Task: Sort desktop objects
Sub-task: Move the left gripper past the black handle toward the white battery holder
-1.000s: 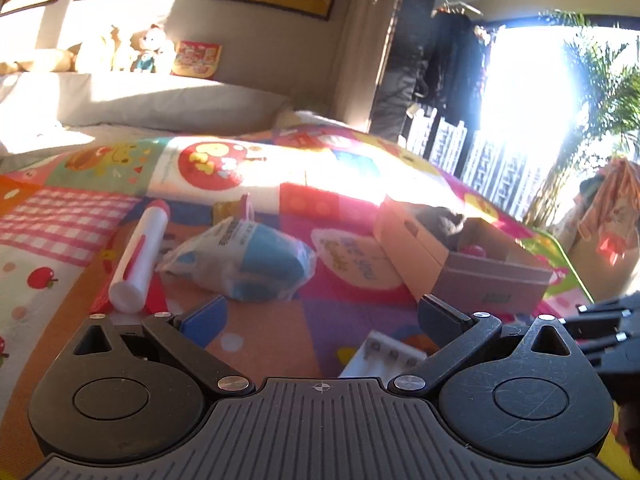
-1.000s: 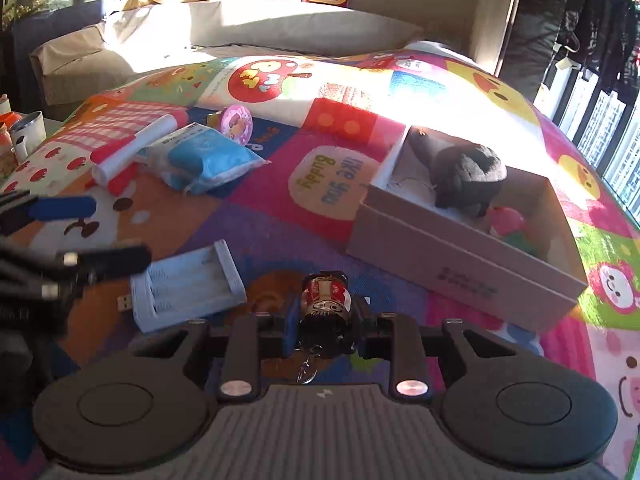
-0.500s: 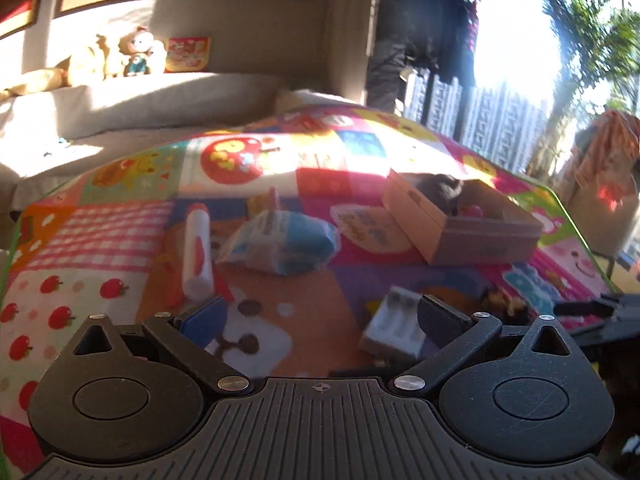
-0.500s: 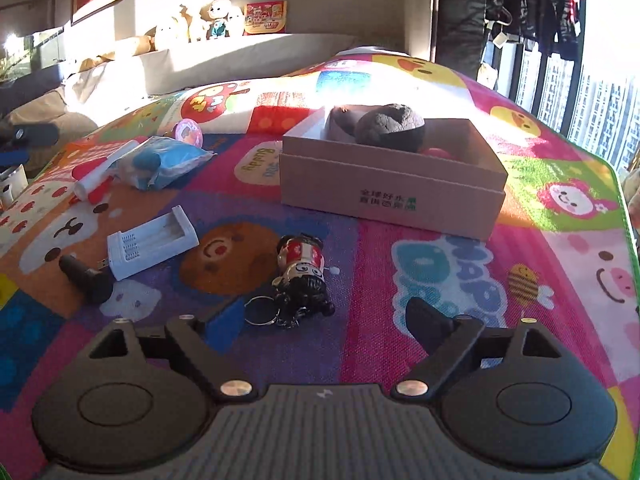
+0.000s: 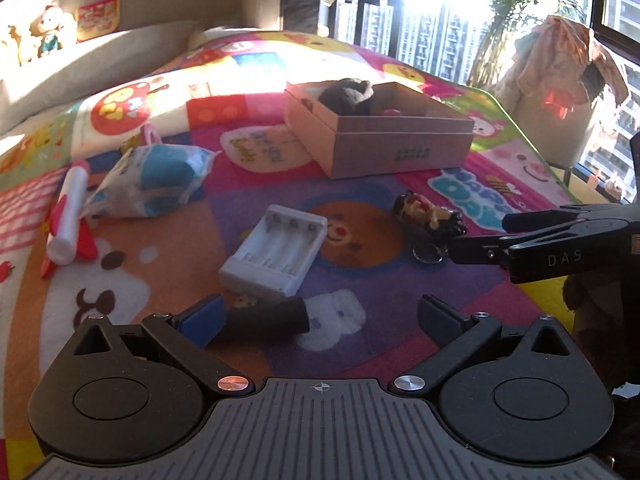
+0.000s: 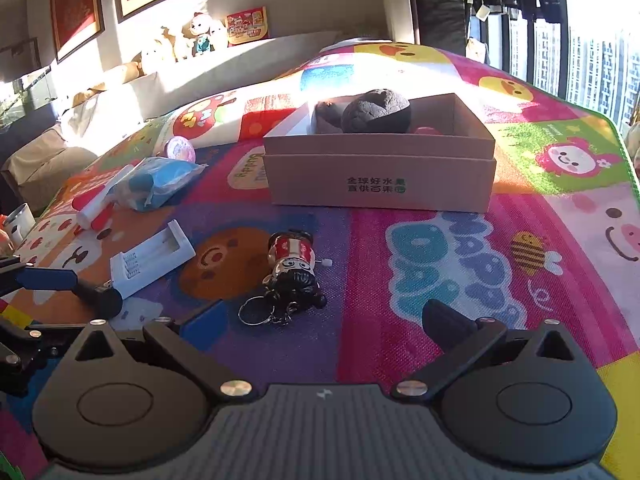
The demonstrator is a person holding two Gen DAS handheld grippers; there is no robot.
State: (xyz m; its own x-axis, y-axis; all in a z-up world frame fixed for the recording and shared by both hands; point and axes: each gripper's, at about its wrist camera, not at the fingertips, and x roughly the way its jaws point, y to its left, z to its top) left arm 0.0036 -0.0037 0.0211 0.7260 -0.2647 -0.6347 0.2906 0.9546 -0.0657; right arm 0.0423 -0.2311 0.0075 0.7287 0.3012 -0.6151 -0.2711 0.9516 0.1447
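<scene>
My right gripper (image 6: 324, 320) is open and its jaws are still opening. The doll keychain (image 6: 294, 268) lies loose on the play mat just ahead of them, no pad touching it. My left gripper (image 5: 320, 316) stands open low over the mat. A black cylinder (image 5: 268, 320) lies between its fingers, close against the blue left pad (image 5: 204, 314). Beyond it sit the white battery charger (image 5: 276, 250), the doll keychain (image 5: 428, 216) and my right gripper (image 5: 476, 246), seen from the side. The open cardboard box (image 6: 380, 176) holds a dark plush (image 6: 376, 112).
At the mat's left lie a blue packet (image 5: 152, 180), a red and white tube (image 5: 70, 212) and a pink round toy (image 6: 180, 148). A cloth-filled basket (image 5: 560, 92) stands past the mat's right edge. A mug (image 6: 20, 220) is at far left.
The right gripper opened and let go of the doll keychain, which now lies on the mat. The left gripper swung right and down, so the black cylinder now lies between its fingers.
</scene>
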